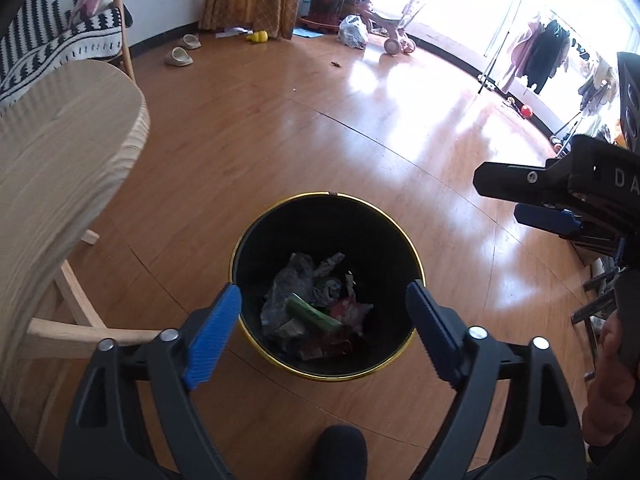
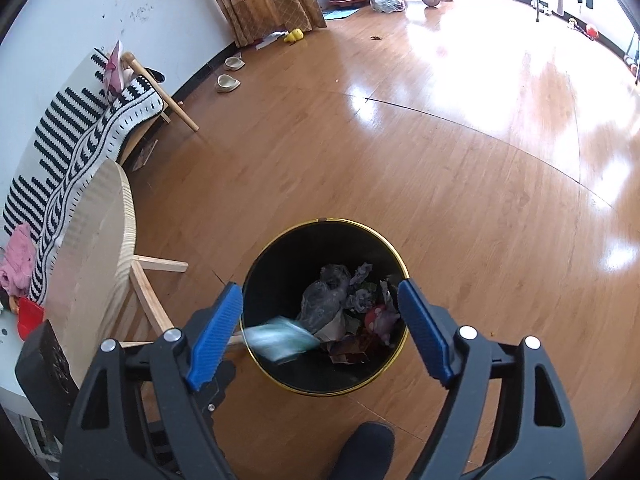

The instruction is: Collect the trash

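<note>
A black bin with a gold rim point(image 1: 304, 197) stands on the wooden floor and holds crumpled grey plastic point(image 1: 290, 280), a green packet point(image 1: 316, 312) and red wrappers. My left gripper point(image 1: 324, 286) hangs open above it with nothing between its blue pads. In the right wrist view, my right gripper point(image 2: 320, 284) is also open over the same bin point(image 2: 340, 221). A blurred teal-and-white packet point(image 2: 280, 338) is in mid-air at the bin's near-left rim, just beside the left pad point(image 2: 212, 332), and neither pad presses on it. The right gripper point(image 1: 516, 200) also shows side-on at the left wrist view's right edge.
A round pale wooden table point(image 1: 60, 152) with wooden legs stands left of the bin. Behind it is a chair with a black-and-white blanket point(image 2: 80, 140). A dark shoe point(image 1: 340, 452) is near the bin, and a person's hand point(image 1: 612, 380) at the right. Slippers point(image 1: 180, 56) and a plastic bag point(image 1: 354, 30) lie far off.
</note>
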A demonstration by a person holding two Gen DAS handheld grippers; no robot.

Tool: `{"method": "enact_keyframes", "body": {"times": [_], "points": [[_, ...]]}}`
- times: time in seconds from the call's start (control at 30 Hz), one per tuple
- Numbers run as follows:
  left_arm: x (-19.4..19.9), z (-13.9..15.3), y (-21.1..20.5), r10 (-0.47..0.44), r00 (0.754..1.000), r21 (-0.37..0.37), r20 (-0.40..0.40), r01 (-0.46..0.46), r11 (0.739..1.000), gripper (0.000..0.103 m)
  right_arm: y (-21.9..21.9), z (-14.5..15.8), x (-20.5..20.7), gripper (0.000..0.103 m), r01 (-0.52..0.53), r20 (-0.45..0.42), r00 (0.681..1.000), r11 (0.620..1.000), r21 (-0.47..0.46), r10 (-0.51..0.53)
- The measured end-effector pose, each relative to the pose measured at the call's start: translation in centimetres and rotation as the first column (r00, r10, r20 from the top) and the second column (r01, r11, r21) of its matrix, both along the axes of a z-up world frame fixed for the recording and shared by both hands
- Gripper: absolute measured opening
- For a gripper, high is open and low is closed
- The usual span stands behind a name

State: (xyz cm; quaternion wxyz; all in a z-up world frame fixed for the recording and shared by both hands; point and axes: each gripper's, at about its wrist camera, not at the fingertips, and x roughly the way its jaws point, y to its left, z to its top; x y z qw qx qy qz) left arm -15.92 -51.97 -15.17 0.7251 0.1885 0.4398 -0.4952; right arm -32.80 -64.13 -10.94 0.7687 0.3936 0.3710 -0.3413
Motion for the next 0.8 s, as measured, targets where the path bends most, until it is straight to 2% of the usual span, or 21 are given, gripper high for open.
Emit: {"method": "enact_keyframes", "body": {"times": [0.17,0.27,0.37,0.43,0.57,0.7,0.8], "points": [[1.5,2.4,2.7,0.06,0.997,-0.015,0.044,-0.06,0.998,0.092,1.3,1.8,1.9,0.083,-0.028,0.019,0.999,0.999,-0.02,0.029],[2.8,5.4,6.0,0.118,0.989,-0.064,0.093,-0.113,0.992,0.096,2.9,4.0,3.9,0.087,-0.068,0.041,0.997,0.996,-0.059,0.071],[5.3,8.3,10.4,0.204,0.97,-0.103,0.134,-0.191,0.976,0.097,5.8,6.4,7.0,0.092,-0.138,0.041,0.989,0.981,-0.134,0.145],[7.7,9.7,13.9,0.282,0.947,-0.105,0.152,-0.268,0.958,0.097,7.8,7.5,9.3,0.093,-0.189,0.034,0.98,0.968,-0.168,0.197],[12.5,11.6,21.7,0.432,0.887,-0.1,0.163,-0.421,0.902,0.096,12.8,9.0,15.0,0.093,-0.308,0.02,0.947,0.926,-0.217,0.32],[16.4,13.0,29.6,0.567,0.801,-0.103,0.191,-0.558,0.823,0.097,19.0,9.8,21.4,0.093,-0.442,-0.012,0.891,0.859,-0.257,0.454],[18.6,14.0,35.6,0.658,0.729,-0.116,0.188,-0.649,0.752,0.097,23.5,10.0,25.7,0.094,-0.517,-0.013,0.846,0.813,-0.268,0.533]]}}
